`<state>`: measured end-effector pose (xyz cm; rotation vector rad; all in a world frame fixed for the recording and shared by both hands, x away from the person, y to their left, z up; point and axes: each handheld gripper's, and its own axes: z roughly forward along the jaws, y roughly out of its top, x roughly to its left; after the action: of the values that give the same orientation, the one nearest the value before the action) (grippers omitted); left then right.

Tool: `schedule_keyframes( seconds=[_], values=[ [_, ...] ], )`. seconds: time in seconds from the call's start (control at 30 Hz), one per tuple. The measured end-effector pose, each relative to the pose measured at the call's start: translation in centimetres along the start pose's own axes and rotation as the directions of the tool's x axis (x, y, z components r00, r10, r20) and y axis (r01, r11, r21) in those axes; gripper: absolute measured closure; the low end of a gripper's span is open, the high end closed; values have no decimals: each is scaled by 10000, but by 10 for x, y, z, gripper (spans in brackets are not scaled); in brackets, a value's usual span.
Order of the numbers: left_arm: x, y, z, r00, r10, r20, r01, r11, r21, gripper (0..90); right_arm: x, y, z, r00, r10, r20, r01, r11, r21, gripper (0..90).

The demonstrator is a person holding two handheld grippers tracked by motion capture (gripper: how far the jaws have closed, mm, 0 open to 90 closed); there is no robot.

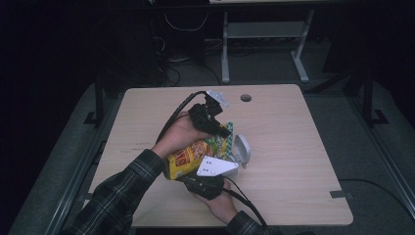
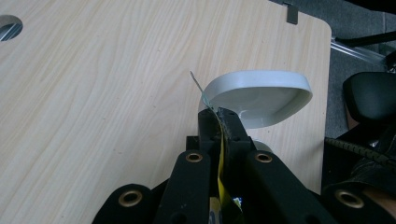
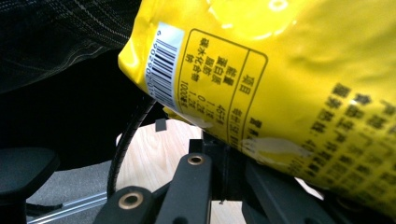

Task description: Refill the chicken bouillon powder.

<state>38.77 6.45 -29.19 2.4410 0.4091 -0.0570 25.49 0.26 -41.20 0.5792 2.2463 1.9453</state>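
Holding the snack bag (image 1: 192, 156) up off the surface (image 1: 293, 147) between both tools, I judge the step in hand to be tipping its open end toward the white bowl (image 1: 242, 149) that stands just beside it. My left gripper (image 2: 218, 122) has its jaws pressed together on the thin top edge of the bag, a sliver of film sticking out past the tips, with the bowl's rim right behind. My right gripper (image 3: 224, 154) sits under the bag's lower end; its jaws look closed on the bottom seam, though the bag covers the tips, so I cannot tell for sure. To do this well I would keep the top pinch firm, lift the lower end slowly, and hold the mouth over the bowl's hollow so nothing spills onto the wood. The bag is glossy yellow film, crinkly and slippery, printed with a barcode (image 3: 166, 60) and dense text. The bowl is smooth, matt, rounded. The surface is pale wood grain.
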Motion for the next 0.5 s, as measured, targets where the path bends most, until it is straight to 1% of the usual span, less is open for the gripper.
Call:
schedule_keyframes(
  seconds=[0.5],
  values=[
    [-1, 1, 0, 10000, -2, -23, 2, 10000, 9, 897, 0, 0, 0, 10000, -1, -5, 1, 10000, -40, 900]
  ],
)
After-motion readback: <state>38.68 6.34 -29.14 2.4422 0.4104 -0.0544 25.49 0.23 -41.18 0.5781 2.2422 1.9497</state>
